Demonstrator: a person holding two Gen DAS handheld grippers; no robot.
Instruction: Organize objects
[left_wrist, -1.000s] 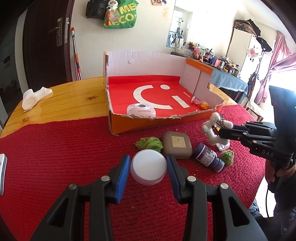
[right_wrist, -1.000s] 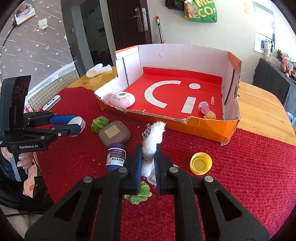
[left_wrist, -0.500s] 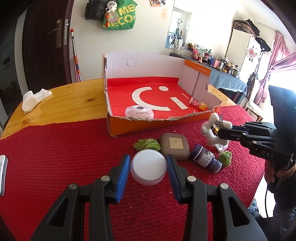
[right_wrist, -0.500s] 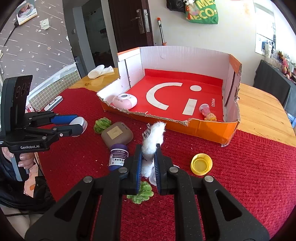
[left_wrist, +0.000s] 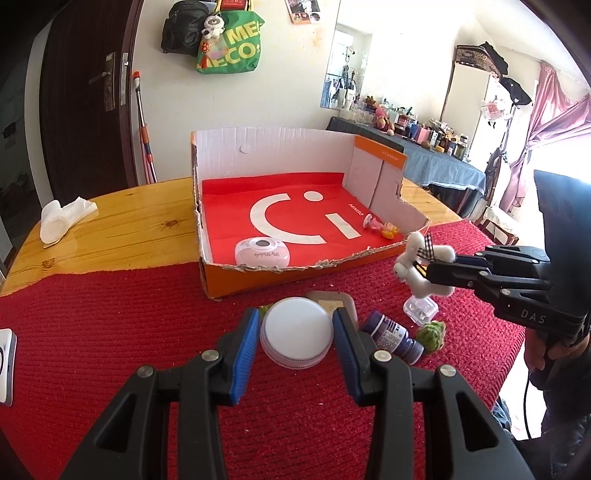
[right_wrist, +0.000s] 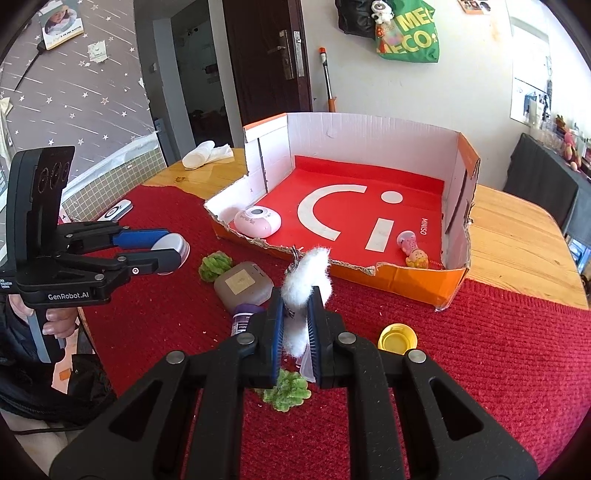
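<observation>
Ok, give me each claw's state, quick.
Left claw: closed on the round white jar.
Right claw: closed on the white plush toy.

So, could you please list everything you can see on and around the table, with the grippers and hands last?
Cardboard box: one, orange outside, red floor, on the table.
Pink round gadget: one, inside the box, front corner.
Small pink and yellow toy: one, inside the box.
Brown case: one, on the red cloth.
Purple bottle: one, lying beside the case.
Green fuzzy pieces: two, on the cloth.
Yellow cap: one, on the cloth.
Clear plastic container: one, on the cloth.
White cloth: one, on bare wood.
Left gripper: closed on a round white jar.
Right gripper: shut on a white plush toy.
Hand: one, holding the left gripper's handle.
</observation>
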